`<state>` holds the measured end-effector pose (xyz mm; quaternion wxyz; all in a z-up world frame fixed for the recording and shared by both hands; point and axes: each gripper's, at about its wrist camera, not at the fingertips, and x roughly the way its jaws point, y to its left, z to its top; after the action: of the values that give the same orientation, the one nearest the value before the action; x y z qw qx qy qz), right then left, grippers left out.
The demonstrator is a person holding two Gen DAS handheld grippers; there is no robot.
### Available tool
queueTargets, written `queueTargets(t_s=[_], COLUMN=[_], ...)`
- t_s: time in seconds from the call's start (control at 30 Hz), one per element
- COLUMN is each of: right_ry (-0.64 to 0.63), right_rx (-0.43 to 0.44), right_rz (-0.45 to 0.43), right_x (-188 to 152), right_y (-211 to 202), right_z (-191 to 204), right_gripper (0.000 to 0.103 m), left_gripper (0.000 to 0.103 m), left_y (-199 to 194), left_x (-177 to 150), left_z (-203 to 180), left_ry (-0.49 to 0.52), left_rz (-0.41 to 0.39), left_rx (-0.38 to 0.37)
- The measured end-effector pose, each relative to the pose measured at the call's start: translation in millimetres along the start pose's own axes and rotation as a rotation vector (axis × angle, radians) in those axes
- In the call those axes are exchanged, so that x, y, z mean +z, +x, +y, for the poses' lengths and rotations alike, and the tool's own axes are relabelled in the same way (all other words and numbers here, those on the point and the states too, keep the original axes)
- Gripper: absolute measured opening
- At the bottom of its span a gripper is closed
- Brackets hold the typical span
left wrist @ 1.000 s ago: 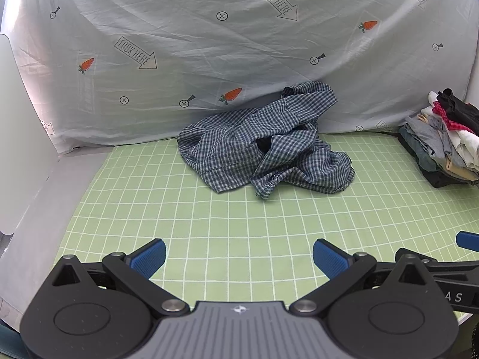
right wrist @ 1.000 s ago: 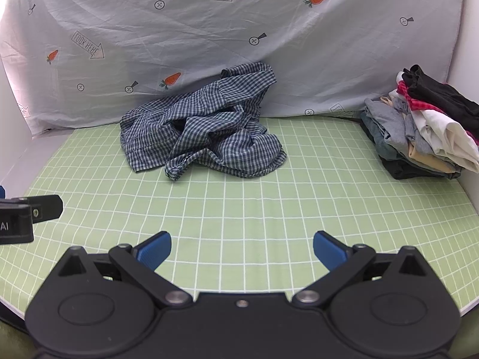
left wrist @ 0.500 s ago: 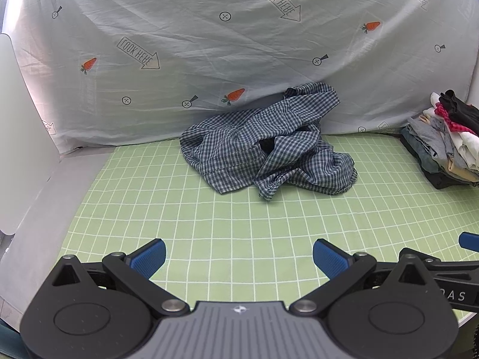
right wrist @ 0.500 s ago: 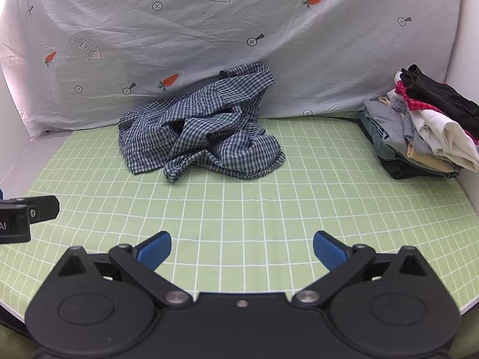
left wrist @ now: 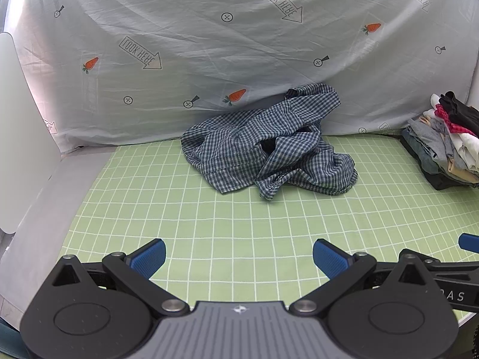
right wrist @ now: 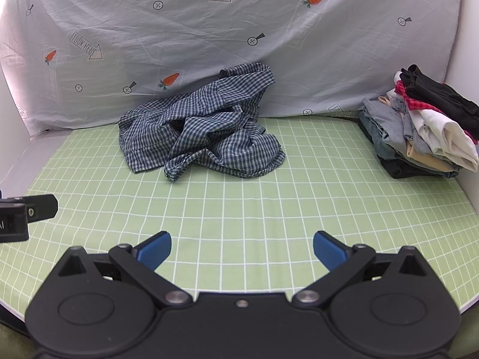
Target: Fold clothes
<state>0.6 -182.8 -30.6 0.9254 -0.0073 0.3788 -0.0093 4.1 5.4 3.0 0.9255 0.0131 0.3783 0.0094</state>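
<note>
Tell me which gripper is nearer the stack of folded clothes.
Right. The right gripper sits nearer the stack of folded clothes at the green mat's right edge; the left gripper is beside it, farther left. Both are open and well short of it.

A green mat [left wrist: 239, 218] ruled with a white grid was spread ahead of and beneath the jaws. Beyond them, at the far side, a pale blue sheet [left wrist: 209, 45] was hung as a backdrop; it was creased and printed with orange carrots, small crossed circles and arrows lettered "LOOK HERE". A white panel [left wrist: 18, 137] was stood to the left of the jaws, and another white wall [right wrist: 467, 59] was seen to the right. The light was even and soft.
</note>
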Motion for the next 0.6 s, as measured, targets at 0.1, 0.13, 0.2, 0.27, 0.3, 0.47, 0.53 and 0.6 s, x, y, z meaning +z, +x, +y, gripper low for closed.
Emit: queueTargets(t_s=[0.1, 0.13, 0.2, 0.27, 0.3, 0.47, 0.53, 0.6], right_ry=[0.001, 0.001, 0.001, 0.002, 0.001, 0.004, 0.009, 0.014], right_rx=[-0.002, -0.002, -0.002, -0.003, -0.003, -0.002, 0.0, 0.0], right_rz=[-0.002, -0.003, -0.003, -0.003, -0.004, -0.004, -0.002, 0.002], right_x=[-0.5, -0.7, -0.6, -0.3, 0.0, 1.8, 2.4, 3.1], right_y=[-0.2, -0.3, 0.1, 0.4, 0.5, 1.4, 2.5, 4.0], right_z=[0.0, 0.1, 0.2, 0.2, 0.6, -1.1, -3.1, -4.5], right_gripper=[0.102, 0.102, 0.102, 0.102, 0.102, 0.102, 0.102, 0.102], left_gripper=[0.103, 0.103, 0.103, 0.103, 0.103, 0.103, 0.103, 0.103], left_y=[0.1, 0.2, 0.5, 1.0, 1.2, 2.4, 3.0, 3.8], left_x=[0.6, 0.9, 1.2, 0.9, 0.7, 1.0, 0.8, 1.5], left_z=[0.7, 1.3, 2.1, 0.8, 0.5, 0.0, -1.0, -1.0], left_ry=[-0.002, -0.003, -0.004, -0.004, -0.003, 0.0, 0.001, 0.002], left_rz=[-0.003, -0.003, -0.004, -0.005, -0.005, -0.006, -0.006, -0.005], left_rx=[0.0, 0.0, 0.0, 0.0, 0.0, 0.0, -0.001, -0.001])
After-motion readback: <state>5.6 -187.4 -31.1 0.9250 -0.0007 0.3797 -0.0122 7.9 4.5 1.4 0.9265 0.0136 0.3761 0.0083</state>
